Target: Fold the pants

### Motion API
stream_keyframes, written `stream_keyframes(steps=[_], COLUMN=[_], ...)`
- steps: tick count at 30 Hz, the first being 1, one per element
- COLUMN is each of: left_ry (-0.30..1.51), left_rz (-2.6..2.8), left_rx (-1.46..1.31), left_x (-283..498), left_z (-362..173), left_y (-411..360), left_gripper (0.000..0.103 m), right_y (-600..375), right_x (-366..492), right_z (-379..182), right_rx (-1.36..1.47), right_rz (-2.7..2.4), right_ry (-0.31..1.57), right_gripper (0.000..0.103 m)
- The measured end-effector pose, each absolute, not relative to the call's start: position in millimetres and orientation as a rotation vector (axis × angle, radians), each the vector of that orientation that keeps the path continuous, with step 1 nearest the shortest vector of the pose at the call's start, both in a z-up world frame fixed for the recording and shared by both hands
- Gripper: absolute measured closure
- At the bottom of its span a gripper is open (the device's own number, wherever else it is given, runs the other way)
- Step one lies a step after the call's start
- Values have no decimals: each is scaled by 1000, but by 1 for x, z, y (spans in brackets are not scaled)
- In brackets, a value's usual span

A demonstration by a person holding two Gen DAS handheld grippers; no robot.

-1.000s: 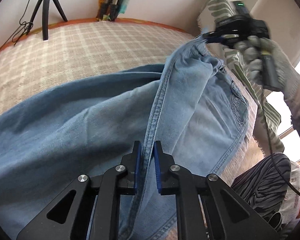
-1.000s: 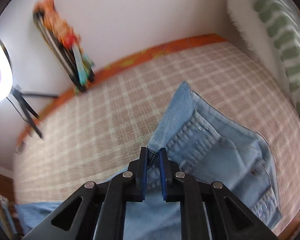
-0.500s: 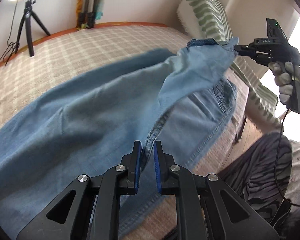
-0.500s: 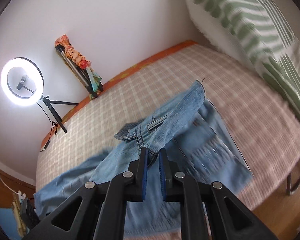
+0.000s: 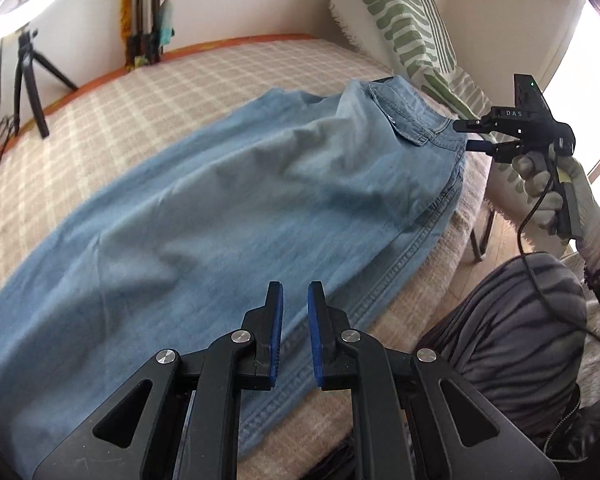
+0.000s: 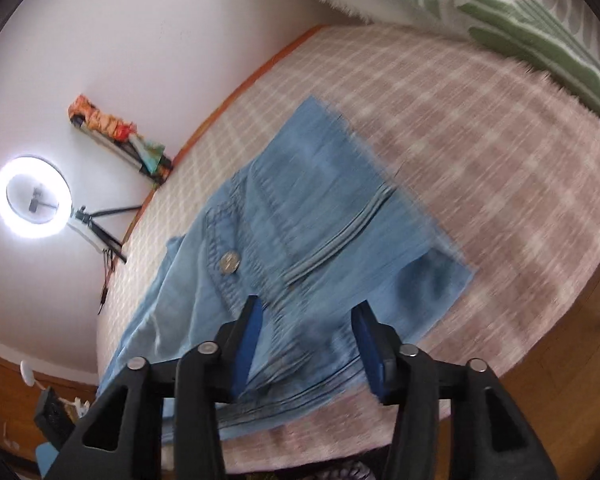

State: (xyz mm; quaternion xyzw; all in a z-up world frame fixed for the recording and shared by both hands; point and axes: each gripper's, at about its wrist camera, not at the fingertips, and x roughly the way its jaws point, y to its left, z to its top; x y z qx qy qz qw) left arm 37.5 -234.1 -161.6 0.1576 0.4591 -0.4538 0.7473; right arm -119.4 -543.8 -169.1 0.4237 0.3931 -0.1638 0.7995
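One pair of pants (image 5: 228, 200) spread flat mid-frame on the bed (image 5: 112, 112), no longer lifted; two claws: left claw (image 5: 295, 292) narrowly parted, now empty; right claw (image 6: 306, 312) wide, having released the waistband

A bedroom at home, set up for filming. A bed with a checked cover (image 5: 204, 92) fills the middle of both views, a green-patterned pillow (image 5: 404, 20) leans at upper right, and a lit ring light (image 6: 34, 196) on a tripod stands at left by a white wall; wooden floor shows lower right.
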Motion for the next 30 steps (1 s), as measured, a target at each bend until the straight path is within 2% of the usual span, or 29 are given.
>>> stream_keyframes(steps=[2, 5, 6, 7, 8, 9, 10, 15, 18, 23, 27, 30], left_ry=[1020, 1062, 1070, 1071, 1068, 1061, 1055, 1015, 1036, 1018, 960, 957], left_rz=[-987, -983, -978, -979, -981, -984, -991, -1020, -1043, -1040, -1019, -984], left_rx=[341, 295, 287, 283, 278, 271, 273, 306, 344, 493, 616, 606], left_x=[43, 53, 55, 56, 57, 58, 58, 48, 40, 17, 2, 9], left_z=[-165, -173, -174, -174, -172, -169, -166, -155, -165, -183, -188, -186], left_y=[-237, -240, -240, -239, -237, -235, -233, -226, -231, -245, -240, -224], left_gripper=[86, 86, 86, 86, 86, 86, 84, 73, 61, 58, 56, 56], right_y=[-552, -565, -566, -567, -566, -565, -564, -568, -575, -576, -579, -575], right_x=[-123, -122, -119, -118, -115, -115, -115, -140, -154, -154, -152, -142], right_z=[-173, -185, -190, -192, -193, -190, -186, -140, -151, -191, -187, -165], right_rx=[933, 1006, 1023, 1033, 1043, 1038, 1030, 1020, 1048, 1075, 1029, 833], right_rz=[-362, -369, -364, -352, -342, -348, -345, -323, -366, -411, -406, -435], right_ry=[823, 807, 808, 806, 814, 816, 812, 719, 730, 804, 833, 932], right_gripper=[52, 53, 58, 78, 90, 93, 101, 102, 102, 102, 102, 82])
